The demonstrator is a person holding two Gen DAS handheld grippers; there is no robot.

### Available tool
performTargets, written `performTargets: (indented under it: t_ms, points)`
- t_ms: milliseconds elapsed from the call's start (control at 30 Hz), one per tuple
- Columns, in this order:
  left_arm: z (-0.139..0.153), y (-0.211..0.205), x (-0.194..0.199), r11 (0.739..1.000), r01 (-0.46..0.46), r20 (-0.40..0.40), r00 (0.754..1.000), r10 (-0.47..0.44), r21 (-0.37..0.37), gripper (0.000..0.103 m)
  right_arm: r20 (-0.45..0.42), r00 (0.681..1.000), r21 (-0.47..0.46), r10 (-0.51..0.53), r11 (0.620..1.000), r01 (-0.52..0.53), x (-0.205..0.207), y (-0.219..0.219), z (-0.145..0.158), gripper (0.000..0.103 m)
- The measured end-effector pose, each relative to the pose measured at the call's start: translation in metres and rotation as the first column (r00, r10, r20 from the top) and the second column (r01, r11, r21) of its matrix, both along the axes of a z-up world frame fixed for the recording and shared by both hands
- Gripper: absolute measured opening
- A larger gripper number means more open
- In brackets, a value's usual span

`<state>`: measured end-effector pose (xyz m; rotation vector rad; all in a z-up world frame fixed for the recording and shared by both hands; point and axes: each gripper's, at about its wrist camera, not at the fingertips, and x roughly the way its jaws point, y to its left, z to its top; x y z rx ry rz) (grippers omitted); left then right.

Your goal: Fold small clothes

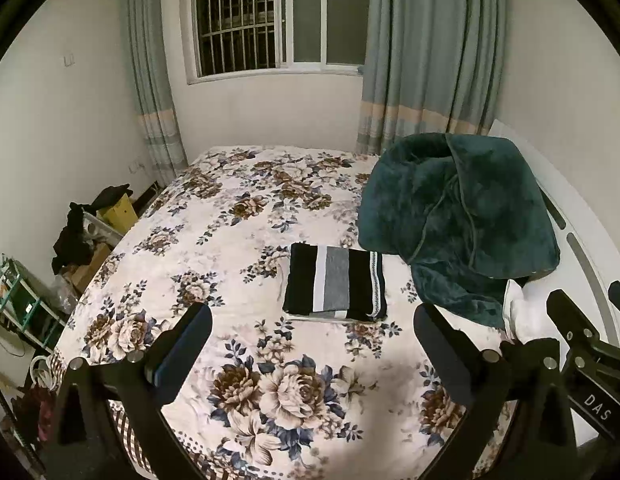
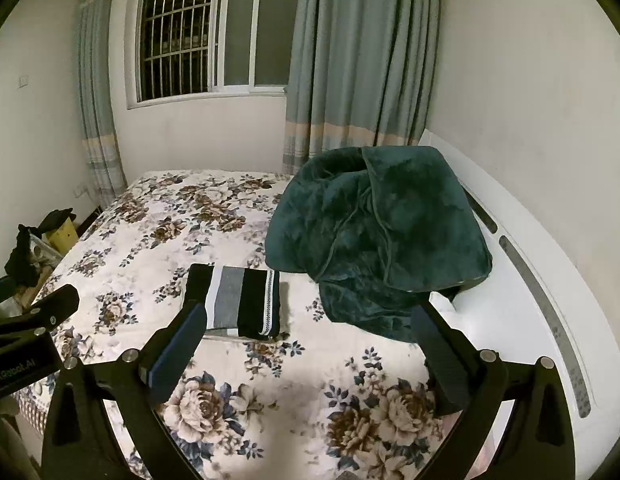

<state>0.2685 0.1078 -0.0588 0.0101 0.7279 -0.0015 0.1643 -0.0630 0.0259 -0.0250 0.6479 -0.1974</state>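
Two tongs, both spread wide and holding nothing: my left tongs [image 1: 312, 334] and right tongs [image 2: 310, 332] hover above the floral bed [image 1: 237, 216]. Folded striped garment [image 1: 336, 282] lies flat at frame centre, just beside the green blanket [image 1: 454, 216].

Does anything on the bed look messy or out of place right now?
The folded striped garment lies neat and flat on the floral bedspread. Only the dark green blanket looks untidy, heaped unfolded beside it near the headboard.

Dim indoor light, dark window [image 1: 277, 20], heavy fisheye bending, black corners.
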Motion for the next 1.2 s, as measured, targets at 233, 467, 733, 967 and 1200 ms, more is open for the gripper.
performTargets:
  t_ms: [233,467,733,967,1200]
  points:
    - [0.003,0.0,-0.002,1.0,-0.007,0.004,1.0,0.007,0.002,0.103,-0.011,1.0,0.014,0.022,1.0,-0.022,0.008,-0.002,0.0,0.103]
    - [0.004,0.001,-0.003,1.0,-0.008,0.005,1.0,0.008,0.01,0.103,-0.013,0.999,0.024,0.042,0.999,-0.041,0.008,0.002,0.0,0.103]
    - [0.003,0.005,-0.012,1.0,-0.023,0.005,1.0,0.023,0.012,0.103,-0.015,0.999,0.032,0.05,0.998,-0.05,0.009,0.005,-0.002,0.103]
    - [0.004,0.006,-0.013,1.0,-0.023,0.007,1.0,0.023,0.013,0.103,-0.014,0.999,0.034,0.05,0.998,-0.05,0.009,0.006,-0.002,0.103]
    - [0.004,0.006,-0.014,1.0,-0.026,0.007,1.0,0.026,0.013,0.103,-0.013,0.998,0.033,0.053,0.998,-0.053,0.01,0.007,-0.002,0.103]
